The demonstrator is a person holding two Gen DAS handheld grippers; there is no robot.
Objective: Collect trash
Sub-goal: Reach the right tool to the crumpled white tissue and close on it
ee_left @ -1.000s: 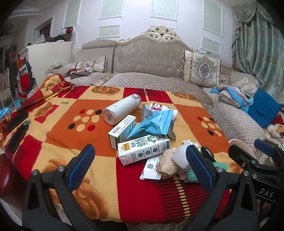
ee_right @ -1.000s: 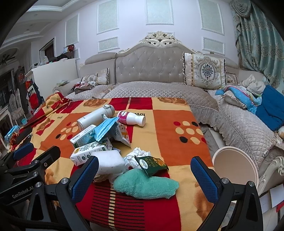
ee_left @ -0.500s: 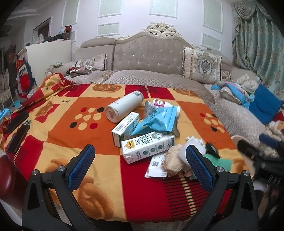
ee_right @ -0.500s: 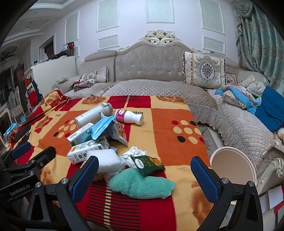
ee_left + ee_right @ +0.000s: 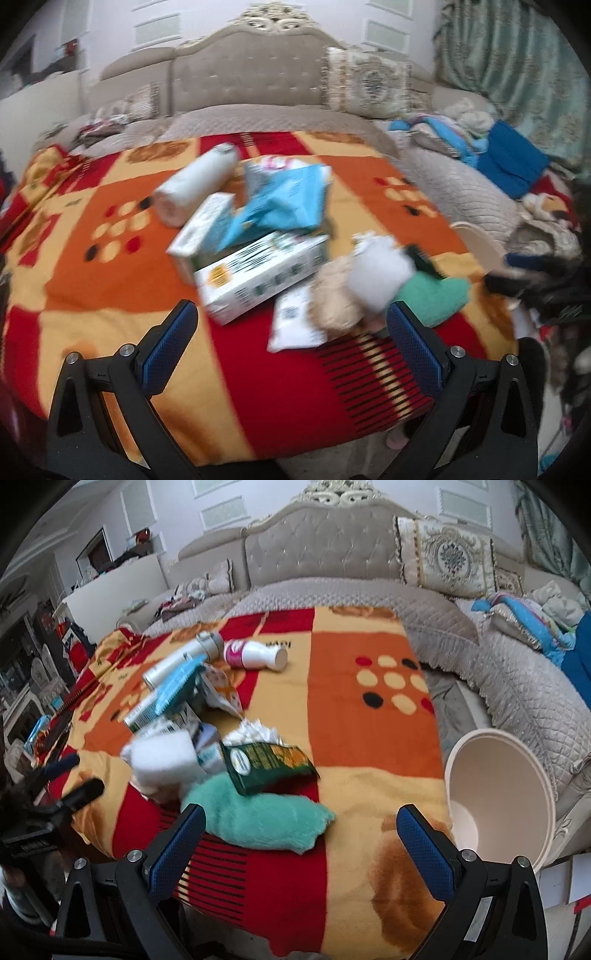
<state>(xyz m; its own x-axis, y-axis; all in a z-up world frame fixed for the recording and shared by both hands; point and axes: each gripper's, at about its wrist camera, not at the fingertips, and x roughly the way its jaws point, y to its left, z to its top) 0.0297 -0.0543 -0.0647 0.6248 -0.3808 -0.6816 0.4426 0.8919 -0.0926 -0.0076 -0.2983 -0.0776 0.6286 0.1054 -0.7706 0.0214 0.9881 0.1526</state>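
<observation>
While both grippers hang at the near edge of the blanket [image 5: 373, 709], the left gripper [image 5: 291, 336] and the right gripper [image 5: 301, 836] each stand spread wide, holding nothing. Trash lies heaped mid-blanket: a white carton [image 5: 258, 273], a blue bag [image 5: 284, 203], a white bottle [image 5: 195, 190] and a green packet [image 5: 269, 762] resting on a teal cloth [image 5: 258, 819]. Off the blanket's right edge sits a cream bin [image 5: 498, 794], tilted open
</observation>
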